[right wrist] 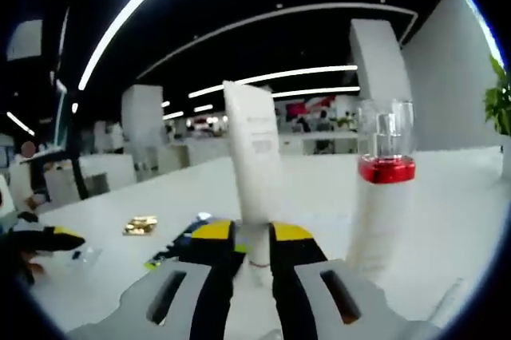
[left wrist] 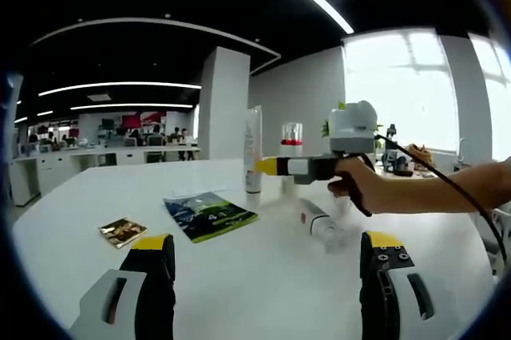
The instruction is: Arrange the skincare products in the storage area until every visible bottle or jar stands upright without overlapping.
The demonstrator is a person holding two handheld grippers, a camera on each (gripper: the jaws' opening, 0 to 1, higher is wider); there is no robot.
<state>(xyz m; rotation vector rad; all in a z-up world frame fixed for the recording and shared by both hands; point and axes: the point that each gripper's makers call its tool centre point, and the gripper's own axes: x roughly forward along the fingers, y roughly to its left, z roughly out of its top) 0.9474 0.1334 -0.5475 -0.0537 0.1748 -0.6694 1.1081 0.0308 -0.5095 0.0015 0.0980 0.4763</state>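
The right gripper (right wrist: 243, 248) has its 2 fingers closed on the cap end of a white tube (right wrist: 254, 160), which stands upright on its cap between them. Just to the right of those fingers stands a white pump bottle with a red band (right wrist: 385, 196) and clear cap, near the tube but apart from it. In the left gripper view, the right gripper (left wrist: 275, 166) reaches the tube (left wrist: 253, 148) from the right, held by a hand (left wrist: 369, 184). The left gripper (left wrist: 267, 256) holds its fingers wide open, with nothing between them. Beyond its right finger a clear bottle (left wrist: 319, 224) lies on its side on the white worktop (left wrist: 239, 276). Beyond its left finger lie a green booklet (left wrist: 209, 215) and a small gold packet (left wrist: 122, 231).
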